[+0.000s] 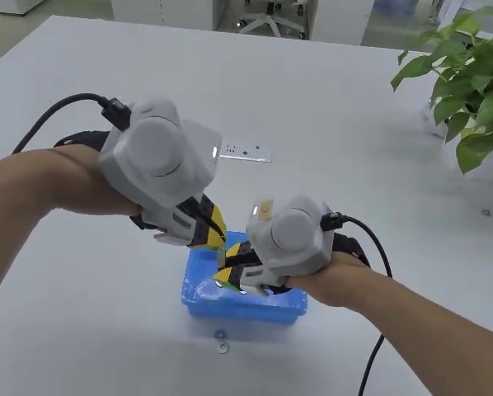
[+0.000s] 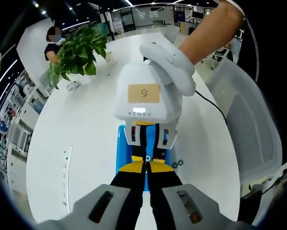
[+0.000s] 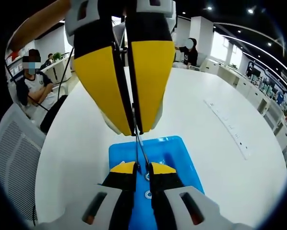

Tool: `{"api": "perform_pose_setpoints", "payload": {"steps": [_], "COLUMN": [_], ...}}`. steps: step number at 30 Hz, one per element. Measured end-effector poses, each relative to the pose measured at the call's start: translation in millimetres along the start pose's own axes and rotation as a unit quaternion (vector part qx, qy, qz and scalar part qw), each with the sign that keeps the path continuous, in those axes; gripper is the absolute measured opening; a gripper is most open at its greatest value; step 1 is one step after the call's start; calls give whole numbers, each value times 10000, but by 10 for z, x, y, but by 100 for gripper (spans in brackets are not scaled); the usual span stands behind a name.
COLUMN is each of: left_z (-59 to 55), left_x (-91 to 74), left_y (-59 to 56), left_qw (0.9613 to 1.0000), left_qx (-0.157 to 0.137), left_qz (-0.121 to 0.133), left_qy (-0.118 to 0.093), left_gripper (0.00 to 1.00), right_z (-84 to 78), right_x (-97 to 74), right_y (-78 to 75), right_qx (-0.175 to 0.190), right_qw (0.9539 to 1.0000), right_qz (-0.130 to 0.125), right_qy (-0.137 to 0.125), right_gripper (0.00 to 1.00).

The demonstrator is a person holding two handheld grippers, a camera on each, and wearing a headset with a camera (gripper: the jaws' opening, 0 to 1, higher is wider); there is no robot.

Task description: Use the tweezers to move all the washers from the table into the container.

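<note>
A blue container [image 1: 275, 309] sits on the white table [image 1: 329, 124]. Both grippers meet tip to tip above it. My left gripper [image 1: 213, 231] comes from the left and my right gripper [image 1: 230, 276] from the right. In the right gripper view thin metal tweezers [image 3: 137, 143] run from the left gripper's shut yellow jaws down into my right gripper [image 3: 142, 167], whose jaws are closed around the tweezer legs. Two washers [image 3: 147, 176] lie inside the container [image 3: 174, 148]. Two more washers [image 1: 222, 335] lie on the table just in front of it, also seen as washers [image 2: 178, 164] beside the container [image 2: 120, 148].
A white power strip [image 1: 242, 152] lies behind the grippers. A green potted plant [image 1: 469, 91] stands at the table's far right. Black cables trail from both grippers. A mesh chair [image 2: 249, 120] stands by the table edge. People sit in the background.
</note>
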State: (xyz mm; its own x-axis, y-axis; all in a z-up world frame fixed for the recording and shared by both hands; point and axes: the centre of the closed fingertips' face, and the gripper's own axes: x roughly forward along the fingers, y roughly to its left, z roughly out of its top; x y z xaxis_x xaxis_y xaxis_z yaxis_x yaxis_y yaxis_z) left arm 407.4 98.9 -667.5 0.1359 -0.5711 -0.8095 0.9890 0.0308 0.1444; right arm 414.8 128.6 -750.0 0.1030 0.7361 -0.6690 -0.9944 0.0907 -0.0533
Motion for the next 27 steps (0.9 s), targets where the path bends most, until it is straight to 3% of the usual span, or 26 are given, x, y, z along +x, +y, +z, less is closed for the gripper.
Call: {"api": "perform_pose_setpoints", "payload": {"steps": [13, 27], "left_z": [149, 183], "left_x": [-140, -213], "left_y": [-173, -361], "left_qw": [9999, 9998], "left_qx": [114, 157], "left_qz": [62, 125], "left_qy": [-4, 44], "left_gripper": [5, 5], "right_z": [97, 125], "right_x": [-176, -232], "right_y": [137, 315], "right_qx": [-97, -215], "right_qw": [9999, 9997], "right_qz": [-100, -127], "right_qy": [-71, -62], "right_gripper": [11, 11]}}
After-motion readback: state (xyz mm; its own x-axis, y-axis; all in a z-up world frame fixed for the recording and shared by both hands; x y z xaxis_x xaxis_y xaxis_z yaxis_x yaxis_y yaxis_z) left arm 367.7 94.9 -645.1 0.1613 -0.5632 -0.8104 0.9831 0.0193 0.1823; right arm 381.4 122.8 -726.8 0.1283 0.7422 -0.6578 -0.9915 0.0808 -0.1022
